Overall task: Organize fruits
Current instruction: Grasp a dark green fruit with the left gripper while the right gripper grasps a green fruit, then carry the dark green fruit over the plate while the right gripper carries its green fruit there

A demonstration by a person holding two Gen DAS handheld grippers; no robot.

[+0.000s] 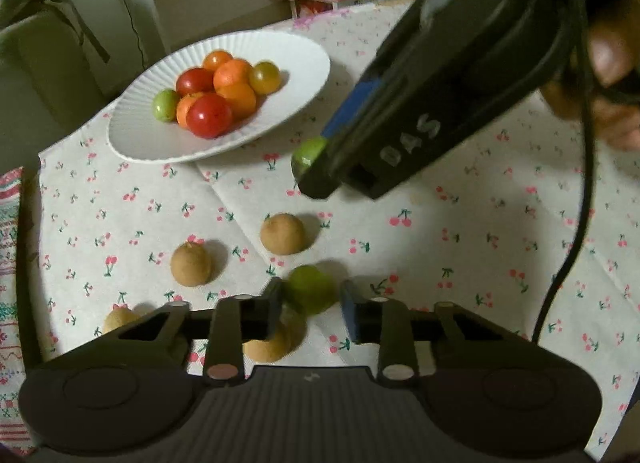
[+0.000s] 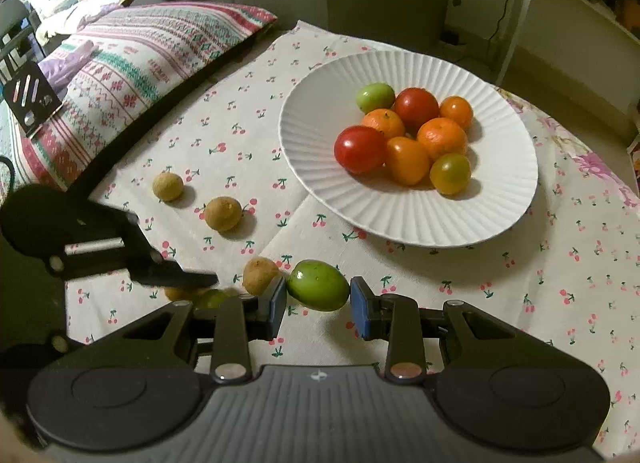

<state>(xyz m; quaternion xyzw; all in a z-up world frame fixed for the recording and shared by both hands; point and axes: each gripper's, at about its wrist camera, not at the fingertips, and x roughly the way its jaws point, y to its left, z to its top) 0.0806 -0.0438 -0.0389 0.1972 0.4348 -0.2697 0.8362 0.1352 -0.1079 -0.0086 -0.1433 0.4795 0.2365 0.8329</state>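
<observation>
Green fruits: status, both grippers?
Right gripper open, straddling green fruit. Left gripper open around second green fruit. Plate ahead, path clear.

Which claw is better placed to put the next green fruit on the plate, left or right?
Right, probably. The right claw already brackets a sharp green fruit, near the white plate. The left claw also brackets a green fruit, but farther away and blurred.

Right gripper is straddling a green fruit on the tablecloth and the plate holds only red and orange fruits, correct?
Not quite. The right wrist view shows the plate also holding a green fruit at its far side, plus a yellowish one. The rest stands: the right gripper straddles the green fruit on the tablecloth.
</observation>
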